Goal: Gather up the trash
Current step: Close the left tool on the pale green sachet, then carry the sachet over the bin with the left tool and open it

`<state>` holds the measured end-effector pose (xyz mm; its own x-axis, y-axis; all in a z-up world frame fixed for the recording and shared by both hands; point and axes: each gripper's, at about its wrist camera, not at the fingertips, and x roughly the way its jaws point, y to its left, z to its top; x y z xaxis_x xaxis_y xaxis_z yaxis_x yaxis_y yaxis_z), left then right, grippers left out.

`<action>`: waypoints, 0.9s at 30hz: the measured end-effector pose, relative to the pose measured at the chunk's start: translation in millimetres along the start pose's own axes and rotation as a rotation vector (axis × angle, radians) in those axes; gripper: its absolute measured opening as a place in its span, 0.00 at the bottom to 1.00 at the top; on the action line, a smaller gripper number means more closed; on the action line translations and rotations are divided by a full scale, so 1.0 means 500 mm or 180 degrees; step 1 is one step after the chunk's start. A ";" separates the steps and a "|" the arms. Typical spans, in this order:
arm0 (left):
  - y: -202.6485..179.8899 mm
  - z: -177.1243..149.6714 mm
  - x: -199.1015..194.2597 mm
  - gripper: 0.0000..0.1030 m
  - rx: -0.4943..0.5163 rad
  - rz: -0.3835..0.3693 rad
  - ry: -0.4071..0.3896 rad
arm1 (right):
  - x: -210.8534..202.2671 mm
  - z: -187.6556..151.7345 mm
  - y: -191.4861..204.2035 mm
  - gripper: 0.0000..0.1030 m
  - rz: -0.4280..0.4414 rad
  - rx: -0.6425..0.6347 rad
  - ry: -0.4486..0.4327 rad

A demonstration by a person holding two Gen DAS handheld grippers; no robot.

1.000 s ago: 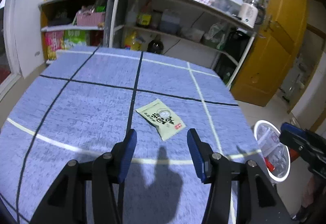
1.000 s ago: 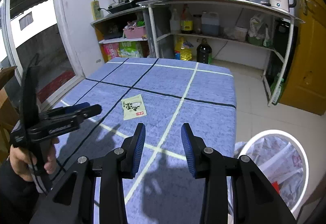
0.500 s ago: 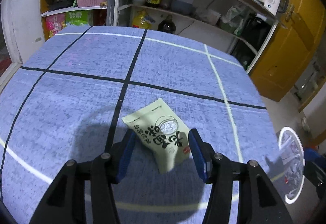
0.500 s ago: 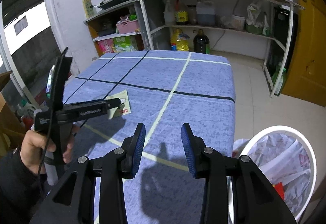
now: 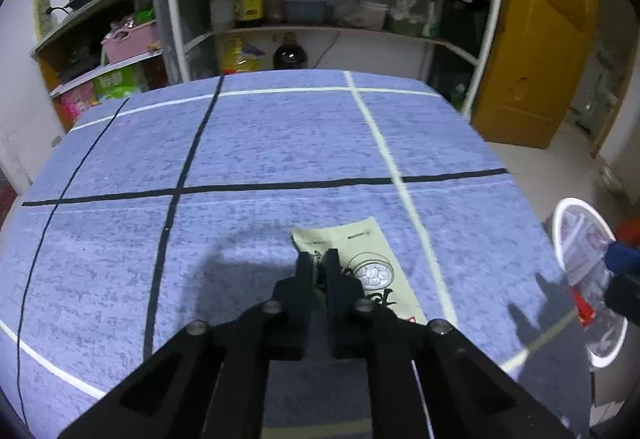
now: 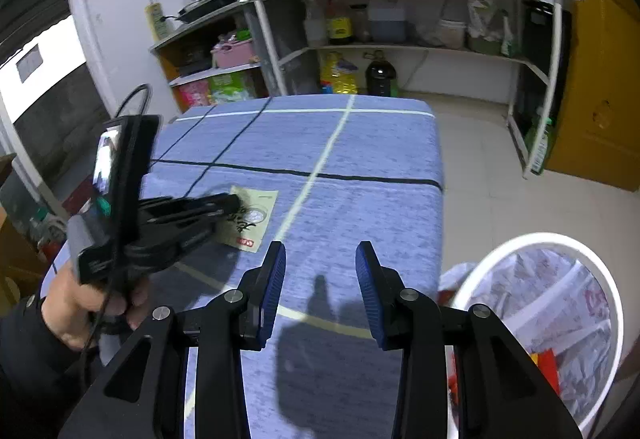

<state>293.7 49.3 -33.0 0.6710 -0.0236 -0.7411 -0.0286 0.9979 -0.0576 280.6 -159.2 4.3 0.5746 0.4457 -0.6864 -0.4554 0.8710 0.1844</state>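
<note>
A pale green snack packet [image 5: 368, 263] lies on the blue checked tablecloth [image 5: 280, 143]. My left gripper [image 5: 319, 259] is shut on the packet's left edge, low on the table. In the right wrist view the left gripper [image 6: 232, 204] pinches the same packet [image 6: 256, 217]. My right gripper [image 6: 320, 271] is open and empty above the table's near right part. A white-rimmed trash bin [image 6: 552, 303] lined with a bag stands on the floor to the right of the table; it also shows in the left wrist view [image 5: 584, 271].
Shelves [image 6: 400, 47] with bottles, pots and a kettle stand behind the table. A yellow door [image 5: 540, 51] is at the right. The table's right edge [image 6: 440, 199] drops to the tiled floor beside the bin.
My left gripper moved down onto the packet and shut on its edge. The right gripper stayed open and shifted slightly.
</note>
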 end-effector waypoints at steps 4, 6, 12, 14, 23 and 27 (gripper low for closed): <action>0.017 -0.015 -0.031 0.03 -0.0024 -0.0234 -0.0062 | -0.010 -0.004 -0.013 0.37 0.0011 0.0076 -0.0020; 0.027 -0.018 -0.051 0.02 -0.0036 -0.0303 -0.0122 | -0.017 -0.006 -0.015 0.37 0.0009 0.0066 -0.0034; 0.024 -0.024 -0.100 0.02 -0.0086 -0.0545 -0.0247 | -0.060 -0.015 -0.046 0.37 -0.0060 0.0128 -0.0146; 0.001 -0.028 -0.106 0.02 -0.0064 -0.0633 -0.0246 | -0.077 -0.023 -0.066 0.37 -0.0108 0.0184 -0.0176; -0.140 -0.028 -0.117 0.02 0.0206 -0.0982 -0.0231 | -0.126 -0.074 -0.133 0.37 -0.0229 0.0369 -0.0172; -0.187 -0.026 -0.126 0.02 0.0283 -0.1095 -0.0238 | -0.144 -0.093 -0.153 0.37 -0.0258 0.0402 -0.0174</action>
<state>244.5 -43.2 10.1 0.6826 -0.3576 -0.6374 0.2705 0.9338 -0.2342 242.7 -267.6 6.9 0.6438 0.3805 -0.6639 -0.3189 0.9221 0.2193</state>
